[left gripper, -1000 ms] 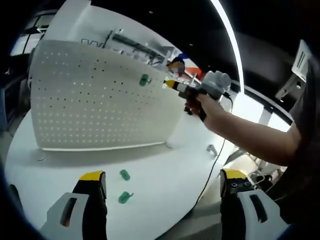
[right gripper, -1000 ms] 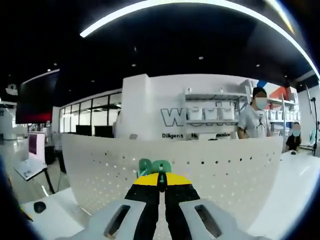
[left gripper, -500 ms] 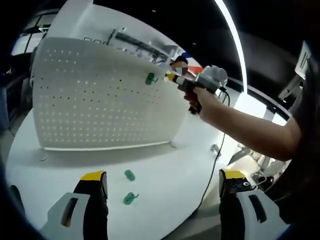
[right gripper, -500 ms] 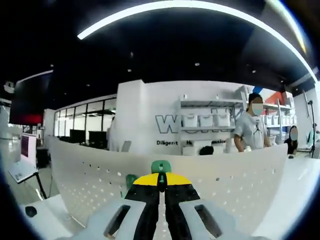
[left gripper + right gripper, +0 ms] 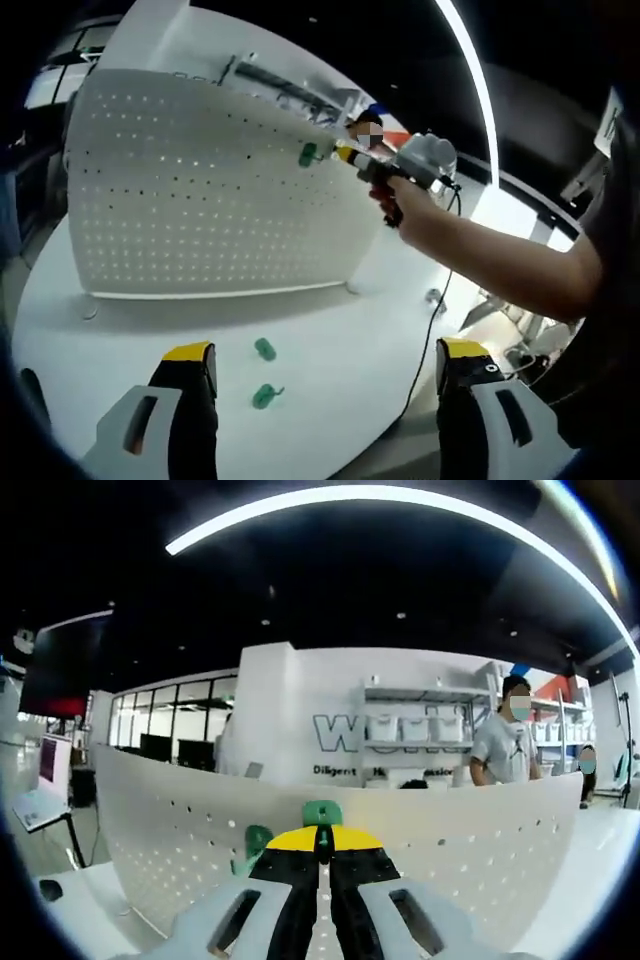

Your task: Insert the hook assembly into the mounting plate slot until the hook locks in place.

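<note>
White perforated board [image 5: 200,190] is seen standing upright on a white tabletop [image 5: 330,400] in the left gripper view. The left gripper [image 5: 325,420] is held low over the table's near side, its yellow-tipped jaws set wide apart with nothing between them. Two loose green hooks [image 5: 265,372] are seen lying on the tabletop between the jaws and the board, near each other. Up at the board's top right corner, the right gripper [image 5: 350,157] is held by a person's hand [image 5: 400,200], and a green hook [image 5: 308,154] is seen at its tip, right against the board's upper edge. A dark cable [image 5: 425,340] is seen hanging from that hand toward the table edge.

In the right gripper view, the right gripper [image 5: 322,842] is seen with its jaws pressed together, and the green hook [image 5: 322,813] is pinched at their yellow tips, level with the top rim of the board [image 5: 450,850]. A second green hook [image 5: 255,842] is seen just left of the jaws against the board face; whether it is seated in a hole cannot be told.
</note>
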Tool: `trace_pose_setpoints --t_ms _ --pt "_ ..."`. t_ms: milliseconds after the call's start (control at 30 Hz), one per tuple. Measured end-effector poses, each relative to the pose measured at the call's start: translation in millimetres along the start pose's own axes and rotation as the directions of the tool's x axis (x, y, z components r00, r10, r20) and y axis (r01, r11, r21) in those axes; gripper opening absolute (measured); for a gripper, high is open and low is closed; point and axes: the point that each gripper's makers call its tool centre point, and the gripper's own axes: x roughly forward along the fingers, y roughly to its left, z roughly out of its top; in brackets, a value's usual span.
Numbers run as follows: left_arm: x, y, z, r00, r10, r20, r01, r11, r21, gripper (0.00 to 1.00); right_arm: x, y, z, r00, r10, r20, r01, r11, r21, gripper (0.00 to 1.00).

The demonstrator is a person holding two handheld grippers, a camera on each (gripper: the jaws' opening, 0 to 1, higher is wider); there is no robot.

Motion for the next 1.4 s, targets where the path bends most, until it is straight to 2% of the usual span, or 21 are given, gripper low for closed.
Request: trace_pose_setpoints --t_ms 100,200,367,700,900,1033,1367,1400 --pt "-0.1 1.6 0.6 1.000 0.004 0.001 -0.004 1.000 0.000 0.92 -1.9 -4.9 2.2 0.999 -0.033 0.020 0.033 0.999 -0.001 0.00" --pt "0.0 2.6 2.2 1.000 0.008 0.004 -0.008 1.000 0.002 0.92 -0.7 -3.8 -0.9 1.000 -0.026 0.017 0.026 1.000 0.016 0.00" --pt "0.9 4.3 0.9 1.000 0.012 0.003 -0.012 1.000 -0.005 0.92 0.2 -1.3 -4.4 1.000 -0.022 0.009 0.022 1.000 -0.018 0.00" --pt "-1.2 6.8 0.6 1.000 0.018 0.001 -0.018 1.000 -0.007 0.92 -0.8 -3.9 -16.2 0.998 -0.059 0.006 0.059 0.998 0.008 0.00" --pt "-3.1 9.0 -0.7 1.000 0.026 -0.002 -0.026 1.000 -0.006 0.91 -1.8 -7.1 -14.8 0.996 -0.080 0.038 0.078 0.996 0.049 0.00" --pt "-3.7 11.4 -1.4 0.999 0.035 0.000 -0.034 0.999 -0.014 0.91 -1.0 -3.4 -7.7 0.997 -0.062 0.054 0.061 0.998 0.023 0.00" --pt "-0.1 11.9 0.7 0.999 0.032 0.003 -0.032 0.999 -0.017 0.91 0.4 -7.8 -20.3 0.997 -0.070 0.045 0.068 0.997 0.038 0.00" --pt "0.1 12.3 0.5 0.999 0.033 0.001 -0.033 0.999 -0.016 0.91 -0.5 -7.4 -18.9 0.996 -0.070 0.052 0.067 0.996 0.061 0.00"
